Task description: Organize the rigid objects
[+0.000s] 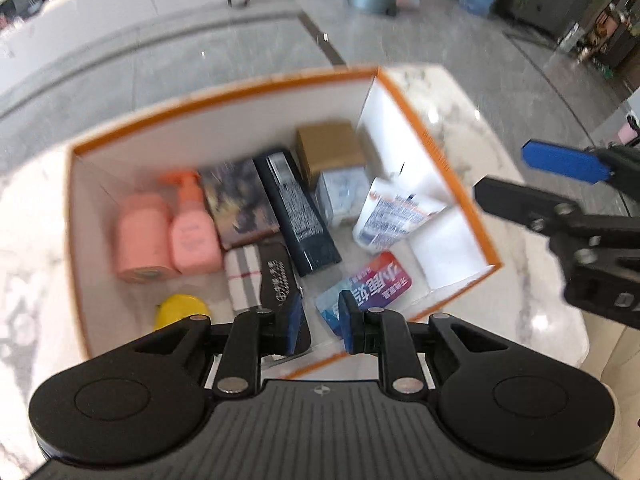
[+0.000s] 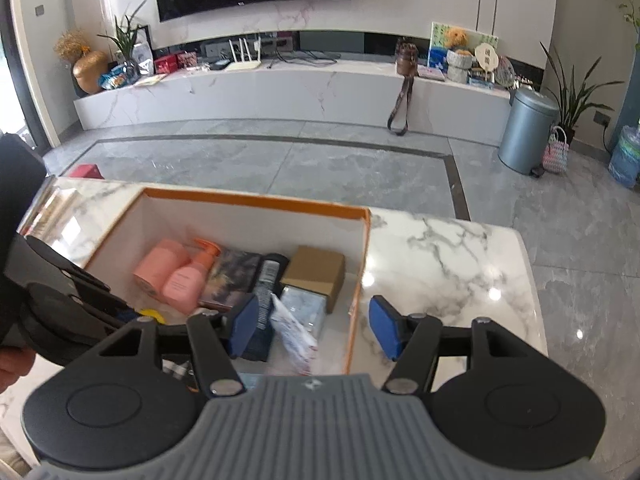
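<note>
So the stuff we're sorting is all sitting inside the orange-rimmed box (image 1: pixel 436 148) on the marble table (image 2: pixel 448 248). Far left there's a pink jar (image 1: pixel 140 236) lying next to a pink pump bottle (image 1: pixel 192 236), then a dark patterned box (image 1: pixel 240 204), a long navy tube (image 1: pixel 298 216), a brown carton (image 1: pixel 328 146) at the far side, and a white tube (image 1: pixel 394 212) leaning toward the right wall.

Our guess on handling: the cartons are stiff and light, easy to pinch across the flat faces. The pump bottle looks smooth plastic and could slip, so we'd grab the body, not the nozzle. The tubes probably squash a bit, so mid-body is safer.

The left gripper (image 1: pixel 320 326) hangs over the near end of the box with its jaws narrow and nothing we can see held between them. The right gripper (image 2: pixel 314 326) has its jaws about half spread, empty, straddling the box's right wall.

Left wrist view gets the near floor of the box: a yellow lid (image 1: pixel 182 310), a striped cloth-looking pack (image 1: pixel 244 280), a blue-and-red packet (image 1: pixel 368 286). The right view mostly hides those but shows the bare tabletop to the right.
</note>
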`<move>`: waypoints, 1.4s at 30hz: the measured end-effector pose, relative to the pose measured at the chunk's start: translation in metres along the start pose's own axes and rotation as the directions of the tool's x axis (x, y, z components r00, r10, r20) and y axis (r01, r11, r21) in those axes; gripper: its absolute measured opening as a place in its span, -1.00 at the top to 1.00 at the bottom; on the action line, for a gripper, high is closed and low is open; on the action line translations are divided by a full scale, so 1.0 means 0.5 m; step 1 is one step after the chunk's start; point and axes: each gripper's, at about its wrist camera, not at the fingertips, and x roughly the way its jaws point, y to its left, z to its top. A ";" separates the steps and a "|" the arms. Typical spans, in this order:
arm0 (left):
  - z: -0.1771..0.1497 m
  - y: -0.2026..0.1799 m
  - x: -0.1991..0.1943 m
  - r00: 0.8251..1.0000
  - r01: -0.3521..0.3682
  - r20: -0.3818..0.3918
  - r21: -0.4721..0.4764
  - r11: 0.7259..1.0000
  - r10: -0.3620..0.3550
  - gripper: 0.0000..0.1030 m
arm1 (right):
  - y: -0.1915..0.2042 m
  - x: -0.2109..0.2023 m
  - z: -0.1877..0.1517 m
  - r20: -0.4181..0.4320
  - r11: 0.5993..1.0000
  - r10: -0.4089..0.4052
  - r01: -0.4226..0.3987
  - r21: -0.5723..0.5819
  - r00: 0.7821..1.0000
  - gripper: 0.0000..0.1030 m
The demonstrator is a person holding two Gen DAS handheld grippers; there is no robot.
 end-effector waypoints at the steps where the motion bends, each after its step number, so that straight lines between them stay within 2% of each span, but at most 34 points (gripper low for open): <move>1: -0.006 0.009 -0.030 1.000 -0.008 0.027 -0.002 1.000 0.008 0.52 | 0.007 -0.011 0.002 0.006 1.000 0.003 -0.003 -0.004 1.000 -0.23; 5: -0.024 0.010 -0.078 0.989 -0.027 0.146 -0.014 1.000 0.029 0.52 | 0.031 -0.056 0.010 0.029 1.000 0.024 -0.024 -0.005 0.999 -0.28; 7: -0.038 0.007 -0.121 0.975 -0.033 0.219 -0.029 0.999 0.039 0.52 | 0.039 -0.078 0.012 0.040 0.999 0.033 -0.033 0.000 0.999 -0.29; 8: -0.048 0.008 -0.149 0.963 -0.040 0.265 -0.038 0.998 0.049 0.44 | 0.043 -0.089 0.013 0.046 0.999 0.036 -0.036 0.001 0.998 -0.31; 9: -0.058 0.008 -0.173 0.948 -0.051 0.311 -0.045 0.998 0.063 0.40 | 0.047 -0.099 0.013 0.052 0.999 0.037 -0.037 0.002 0.998 -0.34; 11: -0.079 0.005 -0.207 0.912 -0.077 0.399 -0.061 0.995 0.095 0.11 | 0.052 -0.123 0.012 0.067 0.999 0.040 -0.041 0.012 0.997 -0.41; 12: -0.093 0.003 -0.229 0.887 -0.092 0.447 -0.070 0.993 0.113 0.00 | 0.053 -0.133 0.010 0.075 0.999 0.042 -0.044 0.021 0.996 -0.46; 13: -0.106 0.001 -0.246 0.861 -0.112 0.490 -0.081 0.990 0.137 -0.19 | 0.054 -0.142 0.008 0.083 0.998 0.042 -0.045 0.032 0.996 -0.48; 15: -0.134 -0.007 -0.284 0.806 -0.154 0.561 -0.106 0.982 0.187 -0.37 | 0.057 -0.158 0.002 0.094 0.997 0.044 -0.050 0.061 0.995 -0.59; 17: -0.162 -0.015 -0.309 0.754 -0.188 0.615 -0.136 0.973 0.232 -0.73 | 0.057 -0.172 -0.006 0.102 0.993 0.055 -0.066 0.101 0.993 -0.66; 18: -0.175 -0.018 -0.317 0.733 -0.201 0.632 -0.154 0.967 0.253 -0.76 | 0.061 -0.179 -0.011 0.109 0.990 0.060 -0.073 0.119 0.992 -0.70; 19: -0.185 -0.019 -0.321 0.721 -0.212 0.637 -0.171 0.962 0.272 -0.83 | 0.066 -0.185 -0.016 0.117 0.989 0.060 -0.075 0.129 0.991 -0.71; 20: -0.196 -0.023 -0.324 0.717 -0.226 0.629 -0.198 0.954 0.300 -0.92 | 0.073 -0.192 -0.022 0.130 0.989 0.058 -0.075 0.130 0.990 -0.74; 22: -0.211 -0.028 -0.326 0.714 -0.242 0.613 -0.239 0.941 0.339 -0.95 | 0.086 -0.199 -0.034 0.146 0.990 0.046 -0.065 0.128 0.988 -0.78; 25: -0.244 -0.038 -0.320 0.685 -0.250 0.618 -0.298 0.921 0.386 -0.95 | 0.106 -0.209 -0.056 0.156 0.989 0.046 -0.067 0.134 0.987 -0.81; 29: -0.283 -0.045 -0.286 0.701 -0.223 0.578 -0.378 0.899 0.417 -0.95 | 0.129 -0.221 -0.096 0.156 0.989 0.035 -0.057 0.137 0.987 -0.87; 34: -0.318 -0.059 -0.253 0.731 -0.253 0.514 -0.408 0.877 0.450 -0.95 | 0.148 -0.215 -0.152 0.111 0.987 0.005 -0.023 0.158 0.994 -0.88; 35: -0.323 -0.062 -0.245 0.741 -0.247 0.502 -0.414 0.876 0.446 -0.95 | 0.149 -0.214 -0.162 0.104 0.987 -0.006 -0.011 0.162 0.995 -0.88; 38: -0.343 -0.077 -0.231 0.754 -0.244 0.491 -0.407 0.880 0.436 -0.95 | 0.148 -0.205 -0.187 0.084 0.984 -0.014 -0.002 0.179 0.996 -0.88; 42: -0.353 -0.091 -0.227 0.759 -0.253 0.481 -0.403 0.879 0.439 -0.95 | 0.143 -0.204 -0.207 0.074 0.982 -0.013 -0.001 0.191 0.997 -0.88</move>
